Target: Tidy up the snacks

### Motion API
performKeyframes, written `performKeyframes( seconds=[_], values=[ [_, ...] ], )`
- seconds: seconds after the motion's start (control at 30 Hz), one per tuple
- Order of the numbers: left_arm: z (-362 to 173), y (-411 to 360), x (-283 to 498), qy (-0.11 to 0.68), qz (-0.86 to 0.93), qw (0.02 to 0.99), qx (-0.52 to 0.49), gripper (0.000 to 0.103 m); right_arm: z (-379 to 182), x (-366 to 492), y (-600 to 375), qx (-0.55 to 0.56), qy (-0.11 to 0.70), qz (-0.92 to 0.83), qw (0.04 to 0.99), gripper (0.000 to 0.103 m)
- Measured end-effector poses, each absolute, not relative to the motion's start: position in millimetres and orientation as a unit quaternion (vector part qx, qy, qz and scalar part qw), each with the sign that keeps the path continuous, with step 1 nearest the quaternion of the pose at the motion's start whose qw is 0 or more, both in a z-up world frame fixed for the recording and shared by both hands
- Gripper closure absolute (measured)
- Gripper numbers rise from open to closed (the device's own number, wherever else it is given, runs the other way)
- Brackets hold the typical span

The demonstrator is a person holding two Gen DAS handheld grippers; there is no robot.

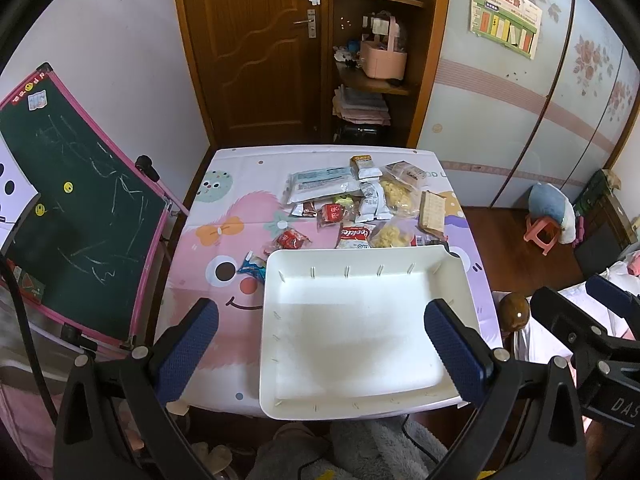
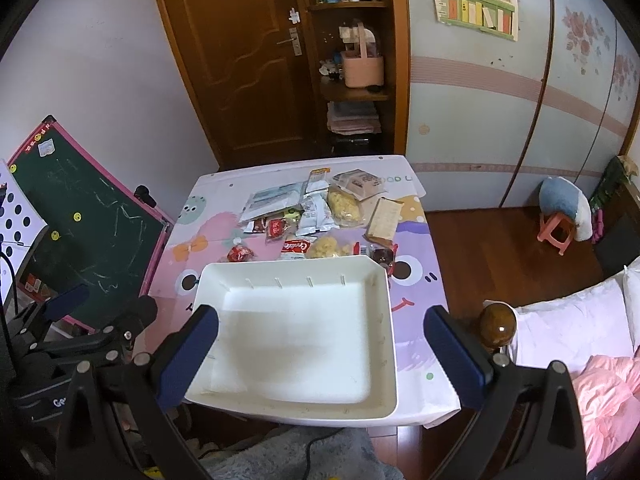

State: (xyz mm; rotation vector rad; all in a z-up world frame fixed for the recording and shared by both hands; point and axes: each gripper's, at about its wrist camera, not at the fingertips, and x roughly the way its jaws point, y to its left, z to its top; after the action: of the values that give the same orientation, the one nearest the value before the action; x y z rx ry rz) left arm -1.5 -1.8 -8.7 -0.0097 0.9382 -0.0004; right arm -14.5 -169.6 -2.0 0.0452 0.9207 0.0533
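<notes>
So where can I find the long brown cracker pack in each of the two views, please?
Left wrist: the brown cracker pack lies at the right end of the snack pile, beyond the far right corner of the white tray.
Right wrist: the pack lies right of centre, again beyond the tray's far right corner.
Shared landmark: the red Crolilos-style bag just behind the tray's far rim.

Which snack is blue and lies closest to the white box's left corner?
The small blue-and-white packet, alone beside the white bin. The other snacks nearby are red, yellow or white.
</notes>
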Motion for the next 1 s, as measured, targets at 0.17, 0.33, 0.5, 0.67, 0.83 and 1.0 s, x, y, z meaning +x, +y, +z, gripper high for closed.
performKeyframes(
  seconds=[0.17, 0.33, 0.5, 0.67, 0.83, 1.0],
  values=[
    [-9.0, -3.5, -1.2, 0.453, -0.002, 0.891, -0.004, 0.001, -1.6, -14.6, -168.4, 0.018, 0.444, 0.022, 0.895, 0.000],
    [-8.1, -2.3, -0.6, 0.454, 0.000, 0.891, -0.006, 0.001, -0.3, -15.6, -169.0, 0.022, 0.443, 0.028, 0.896, 0.000],
    [-9.0, -2.2, 0.0, 0.455, 0.001, 0.891, -0.007, 0.001, 0.6, -15.8, -166.9, 0.023, 0.444, 0.027, 0.895, 0.000],
    [-12.3, -3.5, -1.0, 0.456, 0.001, 0.890, -0.010, 0.001, 1.9, -18.1, -162.4, 0.022, 0.442, 0.028, 0.896, 0.000],
    [-13.0, -4.4, -0.6, 0.455, 0.002, 0.890, -0.011, 0.001, 3.5, -19.2, -159.7, 0.022, 0.441, 0.030, 0.897, 0.000],
    [-13.4, -2.4, -2.4, 0.455, 0.001, 0.891, -0.012, 0.001, 4.1, -20.5, -157.7, 0.024, 0.441, 0.032, 0.897, 0.000]
  ],
)
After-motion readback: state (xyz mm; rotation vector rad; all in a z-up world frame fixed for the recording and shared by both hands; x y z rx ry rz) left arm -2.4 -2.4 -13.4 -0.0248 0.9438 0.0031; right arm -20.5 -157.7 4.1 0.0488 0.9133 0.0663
